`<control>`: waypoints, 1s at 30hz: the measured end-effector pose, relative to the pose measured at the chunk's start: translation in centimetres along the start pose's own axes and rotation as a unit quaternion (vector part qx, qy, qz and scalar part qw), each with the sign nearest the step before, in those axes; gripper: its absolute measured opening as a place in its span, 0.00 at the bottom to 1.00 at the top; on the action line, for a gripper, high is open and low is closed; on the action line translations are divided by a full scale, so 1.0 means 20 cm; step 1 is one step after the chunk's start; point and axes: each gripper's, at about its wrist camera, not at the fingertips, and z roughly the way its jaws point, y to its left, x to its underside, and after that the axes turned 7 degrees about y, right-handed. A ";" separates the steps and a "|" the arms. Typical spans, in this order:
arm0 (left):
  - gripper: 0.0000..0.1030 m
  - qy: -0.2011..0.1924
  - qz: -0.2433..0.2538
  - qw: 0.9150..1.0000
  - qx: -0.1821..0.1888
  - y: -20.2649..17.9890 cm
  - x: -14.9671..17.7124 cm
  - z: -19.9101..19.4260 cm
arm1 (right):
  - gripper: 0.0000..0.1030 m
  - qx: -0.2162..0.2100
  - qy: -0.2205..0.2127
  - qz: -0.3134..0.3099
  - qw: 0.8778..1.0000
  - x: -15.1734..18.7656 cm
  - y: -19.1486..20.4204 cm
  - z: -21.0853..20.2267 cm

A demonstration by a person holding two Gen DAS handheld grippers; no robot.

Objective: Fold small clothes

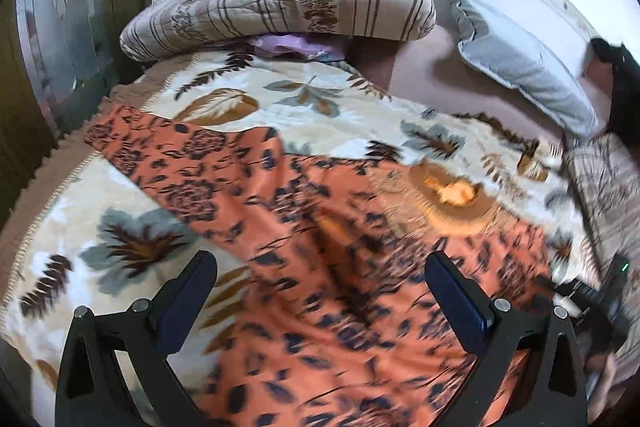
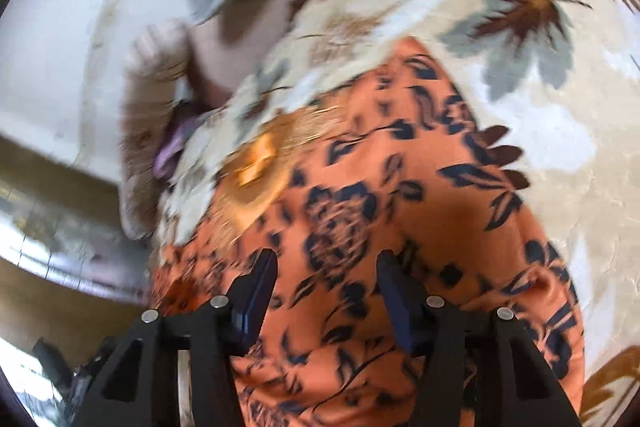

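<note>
Orange garment (image 1: 320, 267) spread diagonally on blanket (image 1: 100, 211), left gripper (image 1: 320, 267) wide, right gripper (image 2: 326, 263) narrower, both empty

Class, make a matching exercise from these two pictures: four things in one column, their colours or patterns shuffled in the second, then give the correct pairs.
Things:
1. garment
2. blanket
3. bolster
4. pillow

Looks:
A. plain pale grey
B. beige with brown stripes
C. orange with dark flowers
D. cream with brown and grey leaves

Pairs: 1-C, 2-D, 3-B, 4-A
</note>
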 end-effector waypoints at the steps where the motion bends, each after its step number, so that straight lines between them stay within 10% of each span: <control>1: 1.00 0.001 -0.003 1.000 0.000 -0.03 -0.01 0.02 | 0.53 0.005 0.010 0.005 1.000 -0.01 0.01 0.04; 6: 1.00 0.050 0.005 0.998 -0.032 -0.12 -0.03 0.26 | 0.54 0.033 0.045 0.002 0.998 -0.01 0.04 0.13; 10: 0.36 0.123 -0.021 0.992 0.005 -0.06 0.00 0.42 | 0.54 0.027 0.059 0.003 0.998 0.01 0.03 0.13; 14: 0.11 0.140 -0.036 0.989 0.018 0.01 0.06 0.47 | 0.54 0.019 0.061 0.003 0.998 0.02 -0.01 0.11; 24: 0.09 0.001 0.113 0.993 0.046 -0.12 -0.06 0.15 | 0.54 0.034 0.026 -0.016 0.999 0.06 0.06 0.10; 30: 0.21 0.072 0.123 0.989 -0.042 0.13 0.03 0.35 | 0.54 0.040 0.028 -0.032 0.998 0.07 0.12 0.14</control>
